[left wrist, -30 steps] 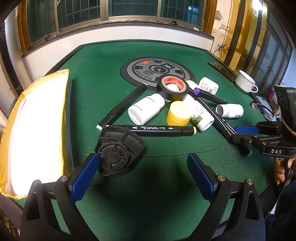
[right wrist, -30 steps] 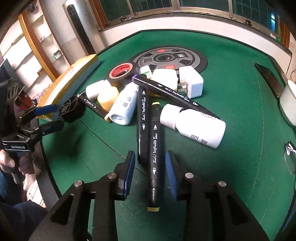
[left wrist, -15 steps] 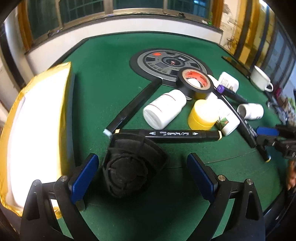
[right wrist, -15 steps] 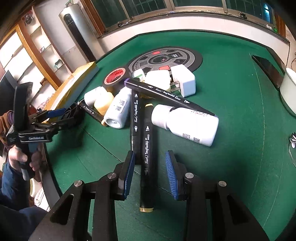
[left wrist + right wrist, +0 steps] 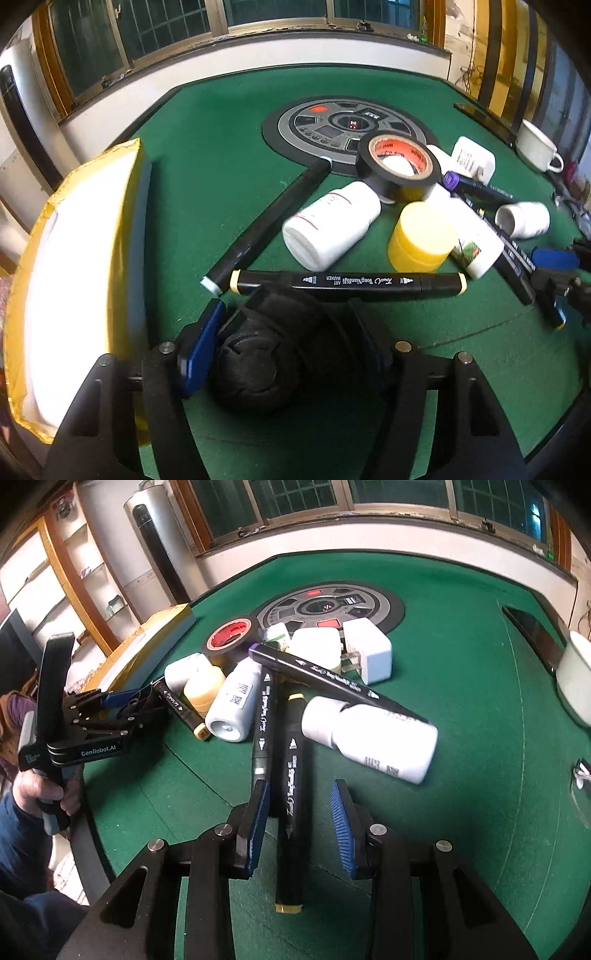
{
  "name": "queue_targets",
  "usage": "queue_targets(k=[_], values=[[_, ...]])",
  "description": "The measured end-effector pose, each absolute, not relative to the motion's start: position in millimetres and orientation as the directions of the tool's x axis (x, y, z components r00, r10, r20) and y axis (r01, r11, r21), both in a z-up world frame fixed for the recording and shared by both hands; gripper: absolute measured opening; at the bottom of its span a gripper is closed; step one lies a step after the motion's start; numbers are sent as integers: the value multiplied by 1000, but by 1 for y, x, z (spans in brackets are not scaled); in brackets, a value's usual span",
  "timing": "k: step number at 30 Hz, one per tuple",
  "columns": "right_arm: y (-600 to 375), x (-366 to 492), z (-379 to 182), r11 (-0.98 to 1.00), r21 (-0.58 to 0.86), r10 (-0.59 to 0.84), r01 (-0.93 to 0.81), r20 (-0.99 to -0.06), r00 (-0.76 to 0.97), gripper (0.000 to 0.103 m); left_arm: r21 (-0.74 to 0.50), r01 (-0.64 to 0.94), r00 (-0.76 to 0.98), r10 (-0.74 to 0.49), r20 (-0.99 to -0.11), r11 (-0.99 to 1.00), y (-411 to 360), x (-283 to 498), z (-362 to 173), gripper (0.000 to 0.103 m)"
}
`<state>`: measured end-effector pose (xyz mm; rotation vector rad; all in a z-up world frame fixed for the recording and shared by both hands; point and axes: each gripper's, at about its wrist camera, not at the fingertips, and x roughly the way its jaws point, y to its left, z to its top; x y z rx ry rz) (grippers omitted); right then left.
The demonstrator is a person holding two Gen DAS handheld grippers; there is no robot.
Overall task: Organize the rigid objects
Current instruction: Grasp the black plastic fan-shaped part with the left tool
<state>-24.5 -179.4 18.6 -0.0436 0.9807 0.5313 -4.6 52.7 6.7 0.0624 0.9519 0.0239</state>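
Observation:
A black round ribbed part [image 5: 266,354] lies on the green table [image 5: 207,147]. My left gripper [image 5: 284,306] straddles it, its jaws closing, with the blue pads [image 5: 201,343] against its sides; the right wrist view shows the same grip [image 5: 140,705]. My right gripper [image 5: 299,790] is open around a black yellow-ended marker [image 5: 291,794], with a gap on the right side. A second marker [image 5: 264,723] ends at its left pad. Beyond lie a big white bottle [image 5: 384,742], a purple-capped marker [image 5: 332,679], a yellow jar [image 5: 421,236], a tape roll [image 5: 397,168] and a white bottle [image 5: 332,225].
A yellow padded envelope [image 5: 74,266] lies along the left edge. A round control panel [image 5: 347,127] is set in the table's middle. White chargers [image 5: 369,653], a mug [image 5: 535,147] and a phone [image 5: 484,116] sit toward the far right. A hand [image 5: 40,794] holds the left gripper.
My left gripper has moved forward and down over the black round part, and its jaws have narrowed from wide apart onto it. The right gripper has stayed around the marker.

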Motion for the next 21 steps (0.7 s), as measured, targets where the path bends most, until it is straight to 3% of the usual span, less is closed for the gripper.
queue_targets(k=[5, 8, 21], values=[[-172, -29, 20, 876, 167, 389, -453, -801, 456, 28, 54, 4, 576, 42, -816, 999, 51, -7, 8, 63], [-171, -31, 20, 878, 151, 372, -454, -811, 452, 12, 50, 20, 577, 29, -816, 999, 45, -18, 8, 63], [-162, -32, 16, 903, 94, 300, -418, -836, 459, 14, 14, 26, 589, -3, -808, 1000, 45, -32, 9, 63]])
